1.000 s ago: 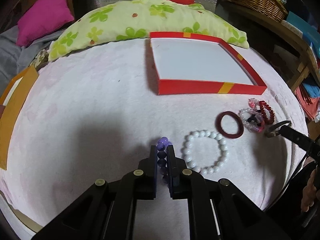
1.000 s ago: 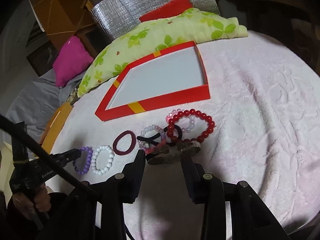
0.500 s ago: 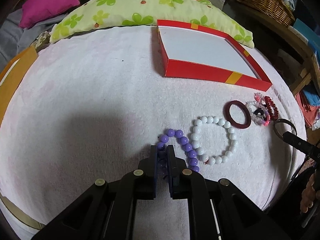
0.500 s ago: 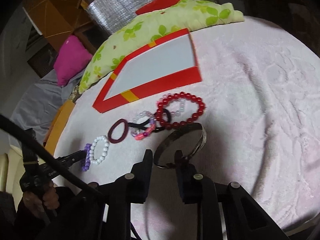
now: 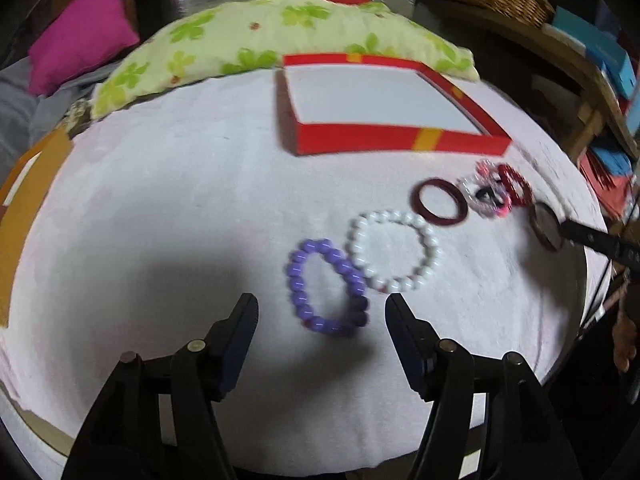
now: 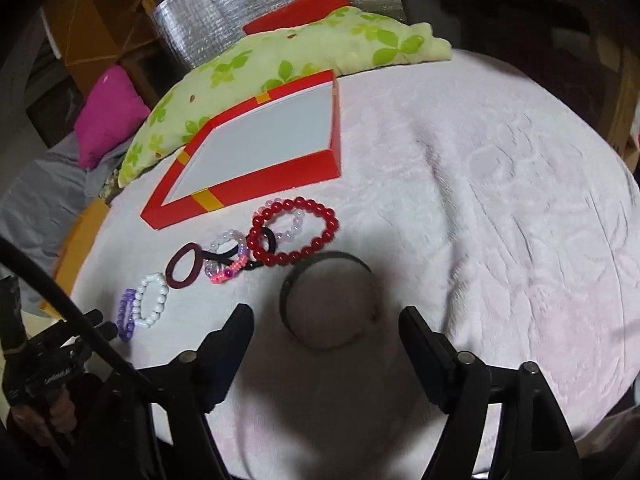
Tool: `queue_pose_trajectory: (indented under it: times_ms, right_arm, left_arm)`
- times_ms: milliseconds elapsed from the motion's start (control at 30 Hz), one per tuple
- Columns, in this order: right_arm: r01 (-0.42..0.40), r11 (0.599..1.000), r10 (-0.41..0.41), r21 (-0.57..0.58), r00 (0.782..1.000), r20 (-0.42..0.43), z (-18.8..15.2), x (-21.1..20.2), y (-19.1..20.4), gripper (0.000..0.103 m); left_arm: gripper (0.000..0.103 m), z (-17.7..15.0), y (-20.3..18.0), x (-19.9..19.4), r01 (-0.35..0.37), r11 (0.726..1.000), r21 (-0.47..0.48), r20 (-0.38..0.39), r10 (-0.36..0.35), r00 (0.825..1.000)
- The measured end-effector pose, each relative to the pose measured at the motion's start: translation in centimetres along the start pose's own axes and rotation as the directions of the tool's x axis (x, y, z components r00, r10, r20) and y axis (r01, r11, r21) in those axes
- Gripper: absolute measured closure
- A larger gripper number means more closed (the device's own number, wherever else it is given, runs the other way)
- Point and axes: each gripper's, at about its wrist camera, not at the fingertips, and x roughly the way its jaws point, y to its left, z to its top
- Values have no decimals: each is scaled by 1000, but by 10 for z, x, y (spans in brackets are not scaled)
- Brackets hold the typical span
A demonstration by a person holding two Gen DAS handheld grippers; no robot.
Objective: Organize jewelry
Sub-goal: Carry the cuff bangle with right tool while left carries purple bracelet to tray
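Near the red box (image 5: 400,140) on the pale pink cloth (image 5: 160,208) lies a row of jewelry, all of it outside the box, whose white floor is bare. Just in front of the box's near wall sit a red bead bracelet (image 6: 294,236), a clear-and-pink bead loop (image 6: 226,256) tangled with a black hair tie (image 6: 256,256), and a dark red ring (image 6: 185,266). Farther from the box lies a white bead bracelet (image 5: 394,254), touching a purple bead bracelet (image 5: 326,286). The left gripper (image 5: 322,320) stands spread wide, its fingers either side of the purple bracelet's near end and holding nothing. The right gripper (image 6: 326,326) is likewise spread and empty; a dark bangle (image 6: 330,300) lies flat between its fingers, just beside the red beads on the side away from the box. Behind the box rests a green floral pillow (image 5: 256,36), with a magenta cushion (image 5: 80,36) beyond it.
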Motion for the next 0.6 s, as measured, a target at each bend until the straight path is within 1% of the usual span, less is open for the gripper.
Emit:
queue_pose_trajectory:
  times_ms: [33, 100, 133, 200, 233, 267, 300, 333, 367, 400, 467, 500, 533, 600]
  right_arm:
    - [16, 1000, -17, -17, 1000, -5, 2, 5, 3, 14]
    - [55, 997, -56, -48, 998, -40, 5, 20, 10, 13]
    - [68, 996, -70, -60, 997, -39, 4, 24, 12, 13]
    - [124, 985, -127, -116, 992, -19, 2, 30, 19, 16]
    - [152, 979, -155, -137, 988, -10, 1, 31, 22, 28]
    - [181, 971, -182, -153, 983, 10, -1, 30, 24, 39]
    - [188, 969, -187, -162, 982, 22, -1, 29, 24, 38]
    - [175, 973, -174, -151, 985, 24, -1, 28, 22, 38]
    - [160, 978, -158, -135, 987, 26, -2, 25, 20, 39]
    - [153, 980, -151, -126, 988, 28, -2, 24, 17, 39]
    - [140, 984, -138, -109, 990, 34, -3, 19, 14, 39]
    - [123, 988, -121, -93, 992, 35, -3, 14, 12, 39]
    - [100, 992, -98, -75, 995, 37, -3, 11, 10, 39]
    - [38, 999, -37, -29, 998, 48, -1, 1, 6, 39]
  left_arm:
    - [36, 2, -2, 4, 4, 1000, 2, -10, -4, 1000]
    - [36, 5, -2, 16, 13, 1000, -21, -36, -14, 999]
    - [36, 5, -1, 17, 13, 999, -32, -29, -14, 999]
    - [37, 6, 0, 16, 21, 999, -39, -3, -21, 1000]
    - [40, 6, 2, 16, 25, 999, -45, 2, -25, 1000]
    - [58, 5, 4, 15, 21, 999, -50, 9, -21, 1000]
    - [72, 5, 7, 15, 20, 999, -50, 9, -20, 1000]
    - [75, 4, 9, 15, 20, 999, -50, 6, -20, 1000]
    - [81, 4, 11, 14, 21, 998, -51, 12, -21, 1000]
    - [85, 2, 12, 12, 20, 999, -49, 17, -20, 1000]
    - [85, 1, 14, 11, 21, 999, -50, 24, -20, 1000]
    - [91, 1, 15, 8, 20, 999, -50, 30, -18, 999]
    - [94, 0, 17, 5, 19, 999, -48, 35, -17, 999]
    - [94, 2, 18, -3, 14, 999, -34, 51, -12, 999]
